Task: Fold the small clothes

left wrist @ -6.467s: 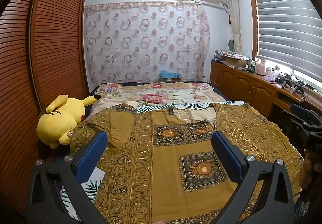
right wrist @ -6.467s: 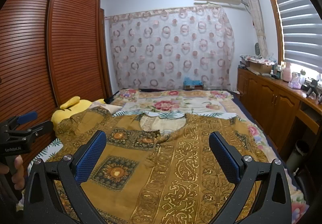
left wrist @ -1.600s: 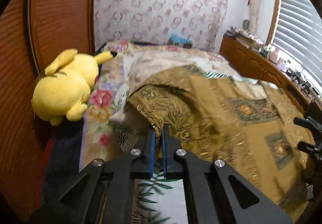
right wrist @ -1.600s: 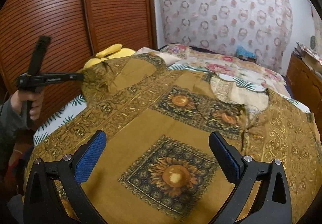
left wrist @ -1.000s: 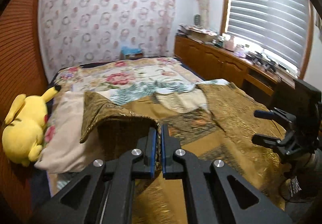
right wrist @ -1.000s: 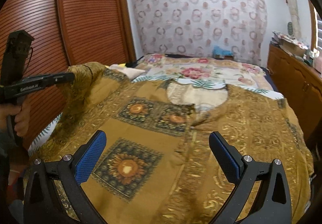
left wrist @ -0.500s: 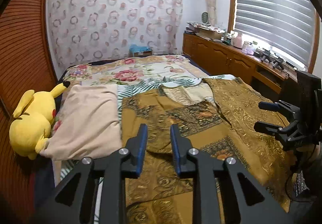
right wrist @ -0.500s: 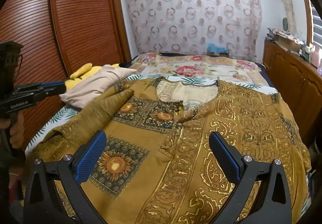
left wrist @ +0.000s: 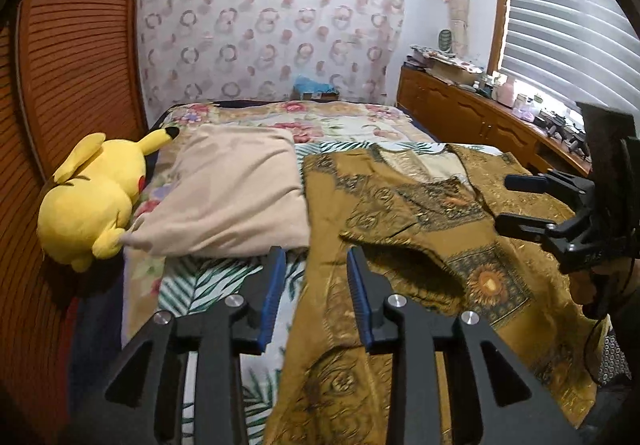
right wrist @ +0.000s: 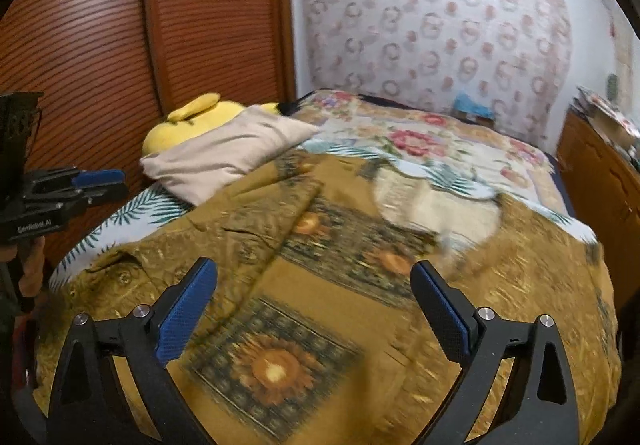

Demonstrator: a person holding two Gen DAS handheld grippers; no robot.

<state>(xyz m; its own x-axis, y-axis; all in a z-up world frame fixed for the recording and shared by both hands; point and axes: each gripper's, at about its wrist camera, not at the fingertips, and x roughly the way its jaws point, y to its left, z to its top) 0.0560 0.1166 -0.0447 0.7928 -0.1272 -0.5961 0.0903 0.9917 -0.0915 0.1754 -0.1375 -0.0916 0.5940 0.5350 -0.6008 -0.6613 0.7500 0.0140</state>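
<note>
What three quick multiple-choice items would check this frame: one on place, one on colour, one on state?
1. Where is the beige pillow?
A. between the yellow plush toy and the brown patterned garment
B. on the wooden cabinet
C. on top of the garment's middle

2. What colour are the gripper pads?
A. red
B. blue
C. green

3. How is the right gripper?
A. shut on the garment
B. shut on the pillow
C. open, holding nothing

Key: 1 A, the pillow lies between toy and garment; 2 B, both views show blue pads; 3 C, its jaws stand wide above the garment.
</note>
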